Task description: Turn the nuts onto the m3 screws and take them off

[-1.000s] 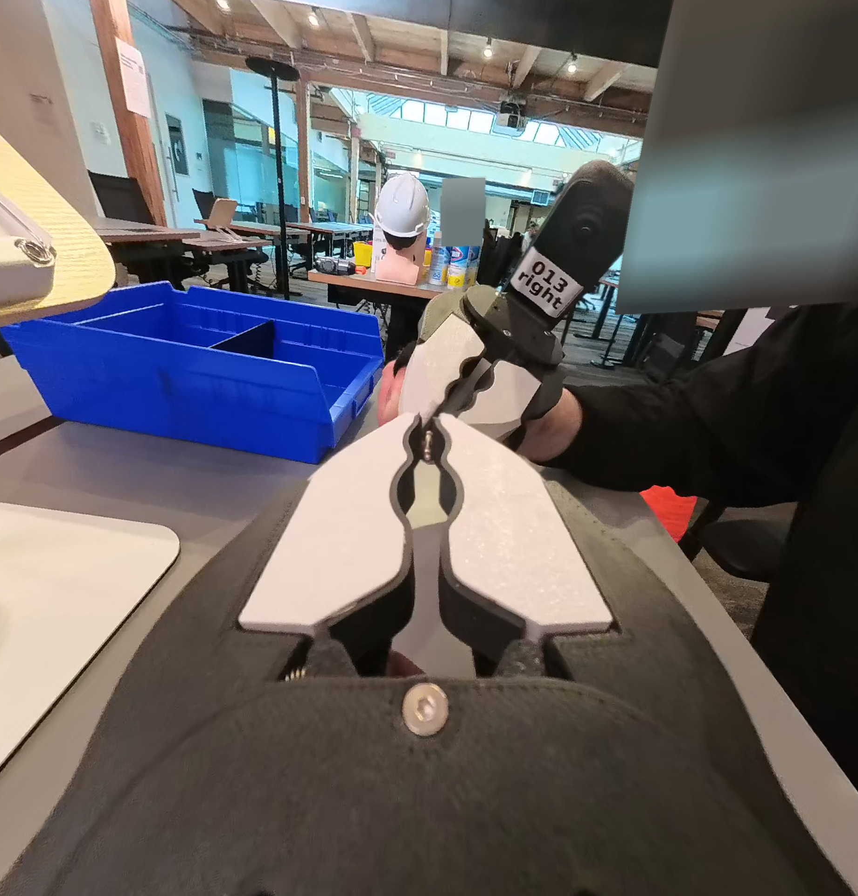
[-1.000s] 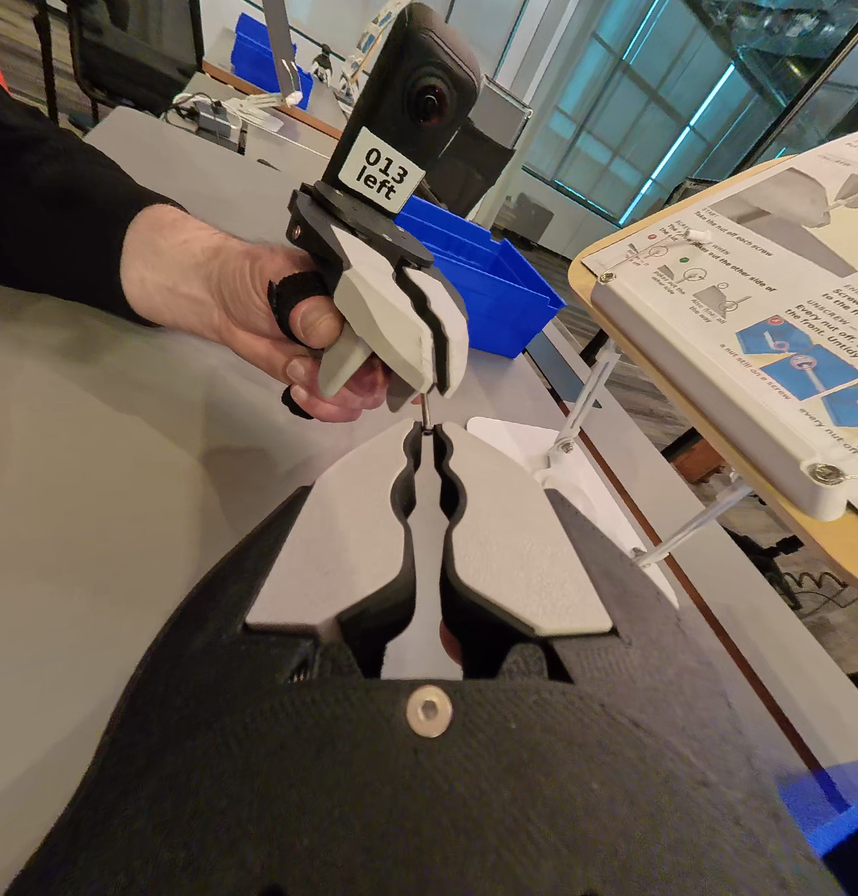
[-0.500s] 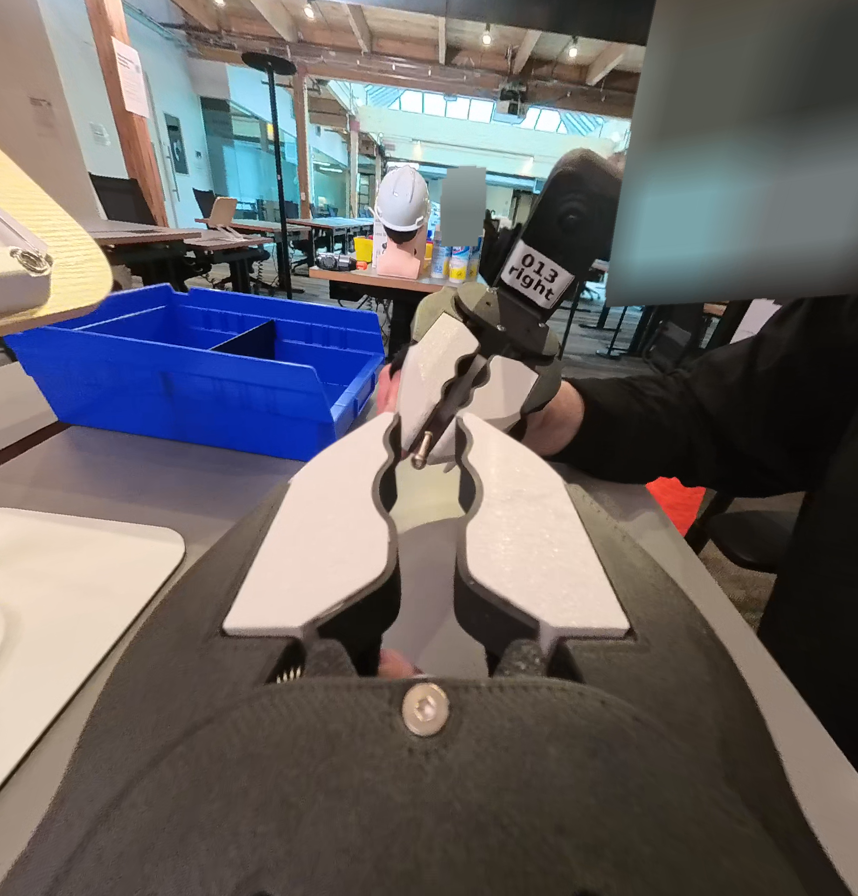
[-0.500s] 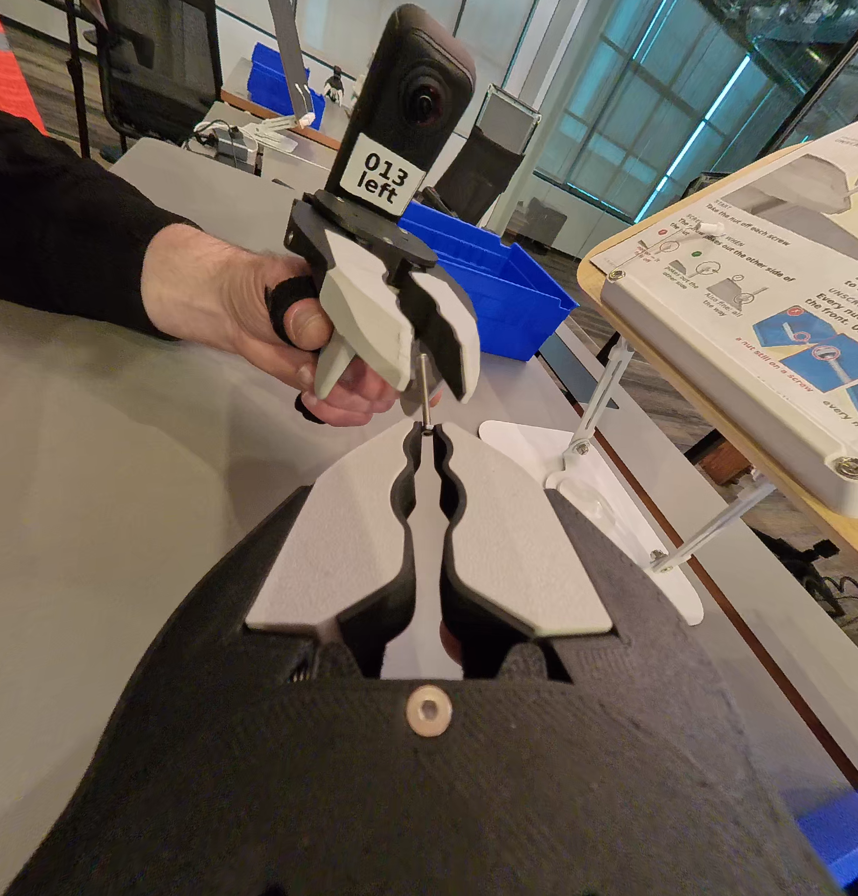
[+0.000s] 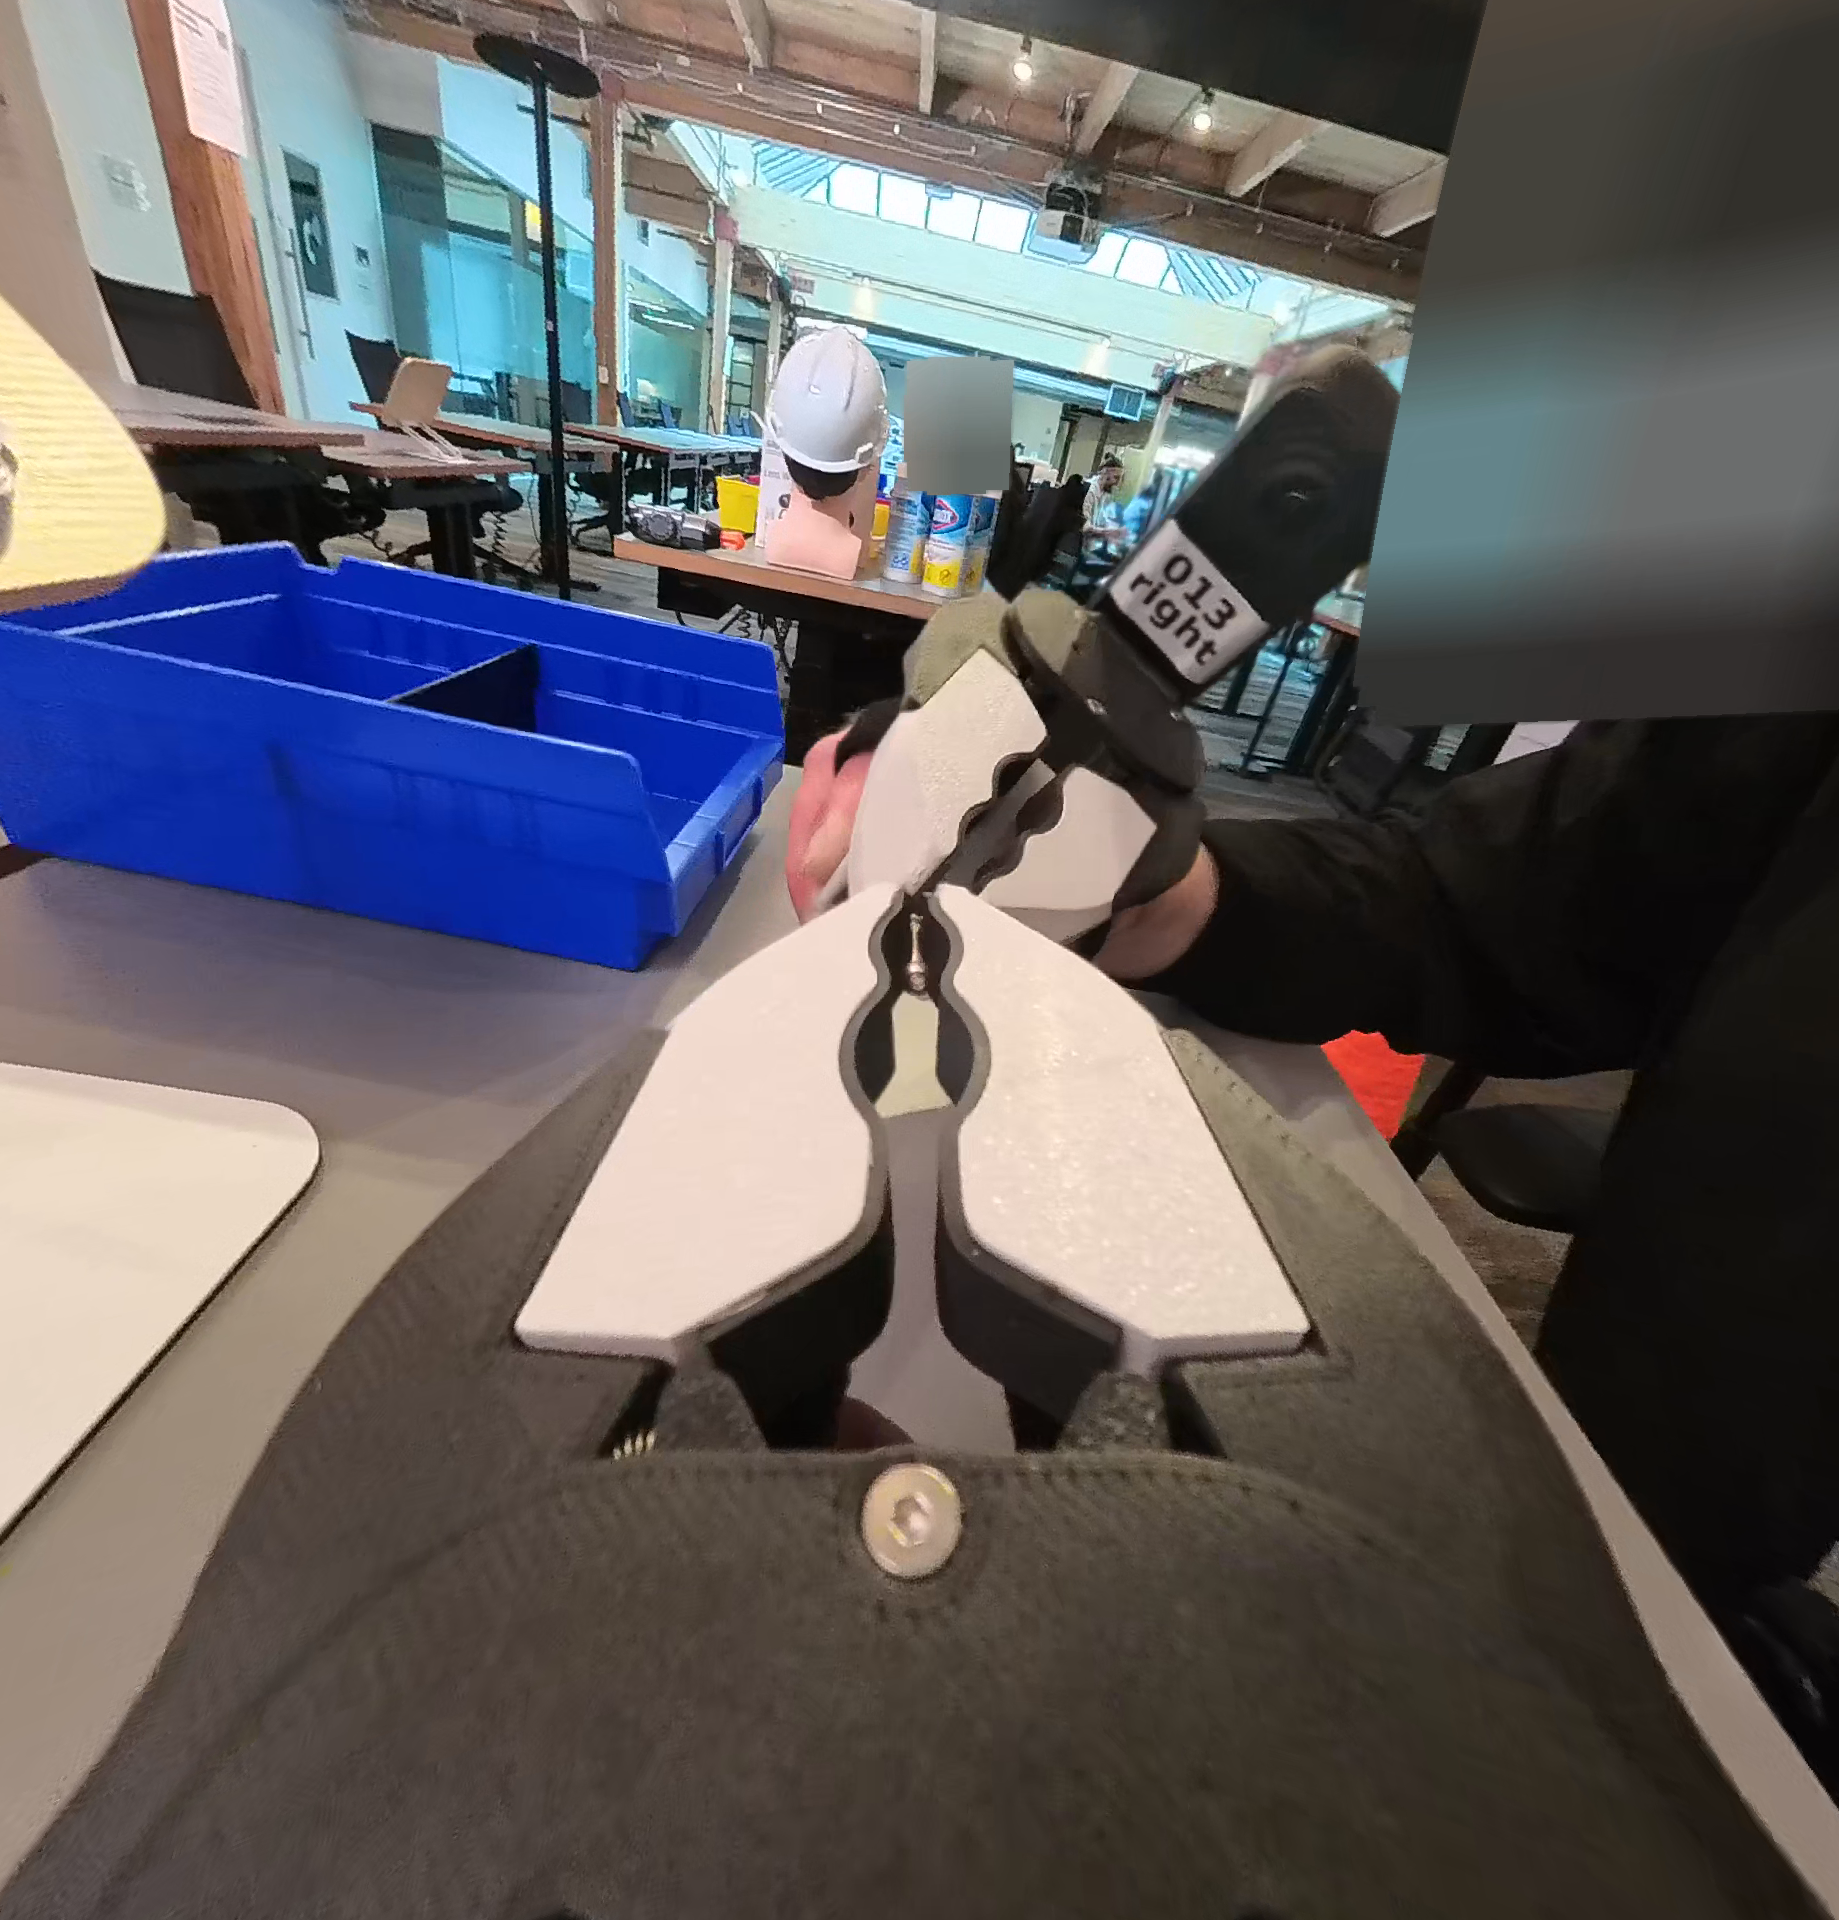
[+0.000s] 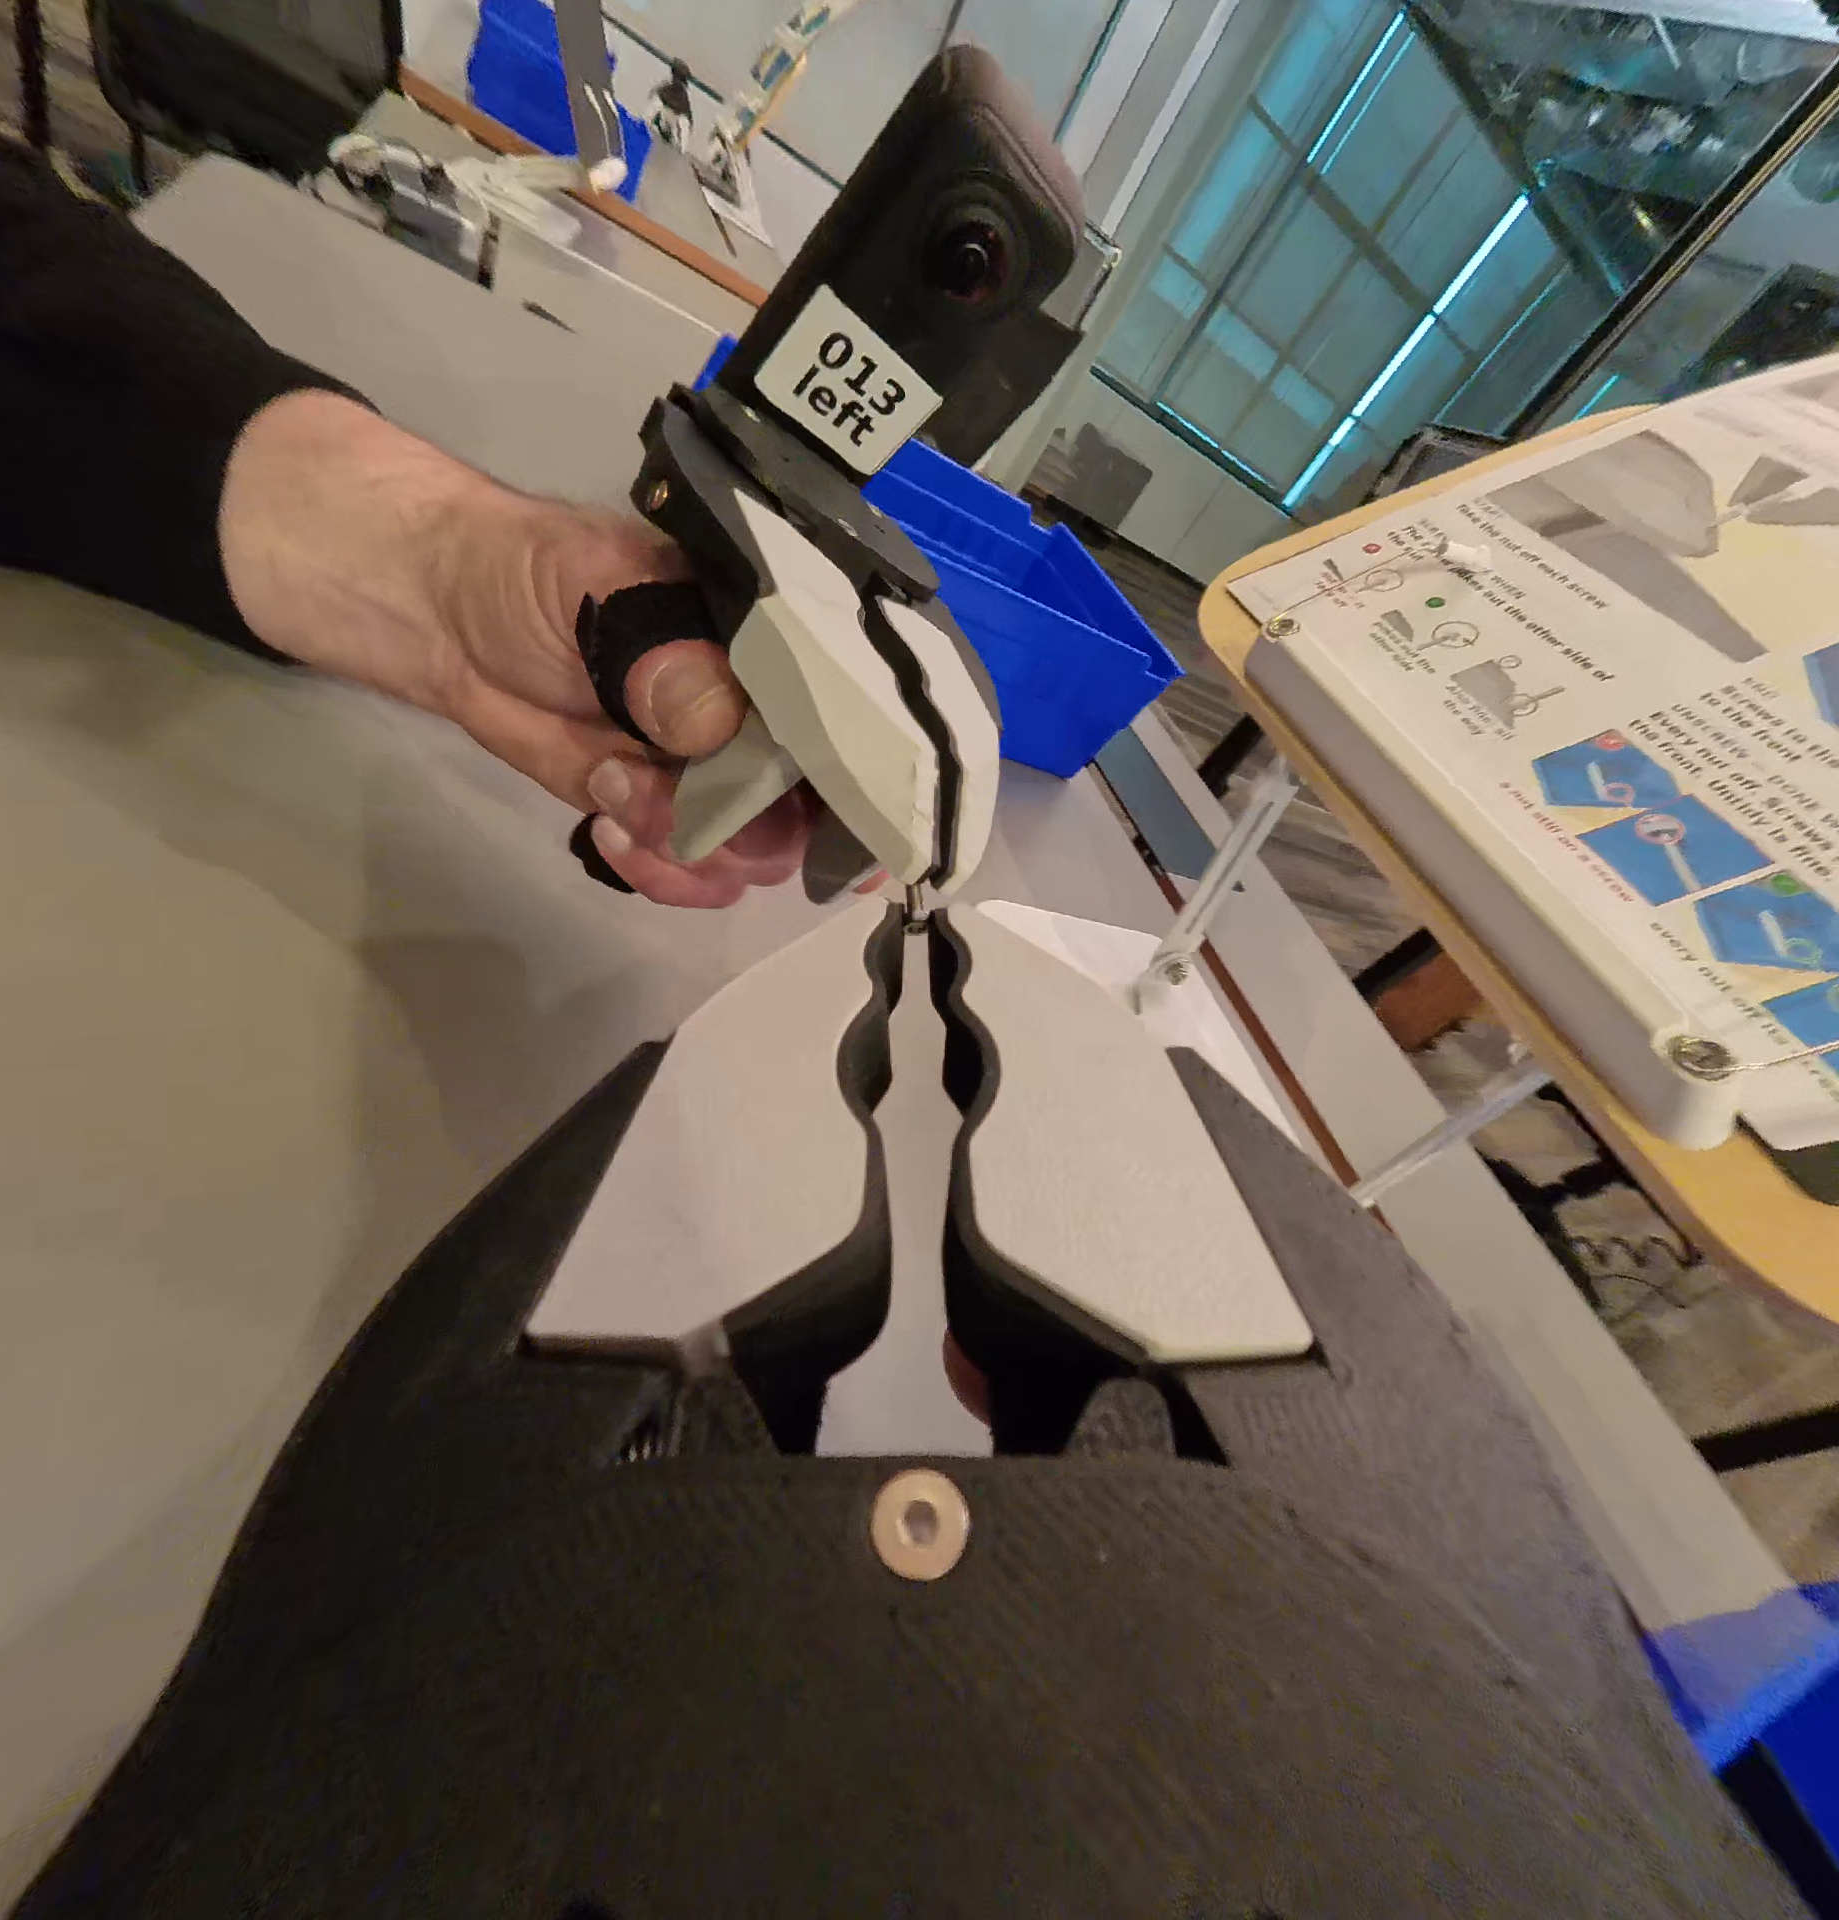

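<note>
A thin metal m3 screw [image 5: 912,940] spans the tips of both grippers above the grey table [image 5: 375,997]. My left gripper [image 5: 912,914] is shut around it, with a wider metal piece, seemingly the nut [image 5: 913,974], sitting between its fingers. My right gripper [image 6: 920,914] is shut on the screw's other end [image 6: 915,902]. The two grippers meet tip to tip. The right gripper [image 5: 920,888] shows in the left wrist view, and the left gripper [image 6: 936,878] shows in the right wrist view, each held by a hand.
A blue divided bin [image 5: 375,748] stands on the table behind the grippers. A white base plate [image 5: 94,1226] carries clear rods holding a tilted wooden board with an instruction sheet [image 6: 1621,779]. A person's black sleeve [image 5: 1517,883] is at the right.
My left gripper was shut, opened half a second ago, and has now shut again on the screw. The right gripper kept its hold, and the two have come closer, tip to tip.
</note>
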